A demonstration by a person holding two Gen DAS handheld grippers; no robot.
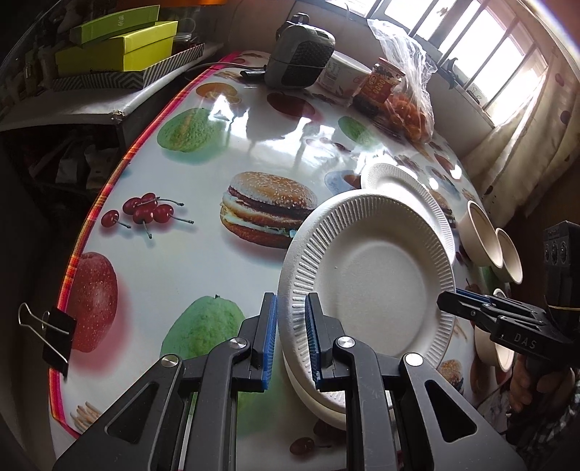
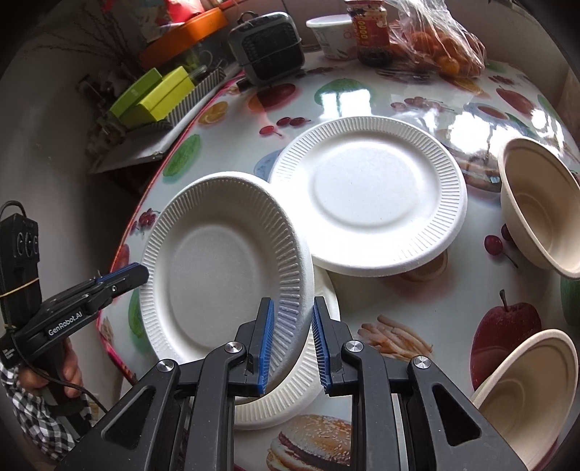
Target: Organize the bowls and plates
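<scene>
A round white paper plate with a ribbed rim [image 2: 221, 261] is held tilted above the table between both grippers. The right gripper [image 2: 291, 344] pinches its rim at about 5 o'clock in the right wrist view, blue pads closed on the edge. The left gripper [image 1: 291, 337] clamps the opposite rim, at 8 o'clock of the plate in its own view, jaws likewise closed on it. Directly beneath lies a second white ribbed plate [image 2: 308, 391] flat on the table. A third white ribbed plate [image 2: 369, 195] sits at 1 o'clock from the held one, apart from it. Beige paper bowls [image 2: 543, 210] stand at 3 o'clock, another beige bowl [image 2: 533, 395] at 4 o'clock. The glossy fruit-and-burger printed tablecloth [image 1: 203, 152] covers the table. At 12 o'clock, far back, stand a grey fan heater [image 2: 270, 47], a red-labelled jar [image 2: 368, 30] and a clear bag of oranges [image 2: 442, 43].
</scene>
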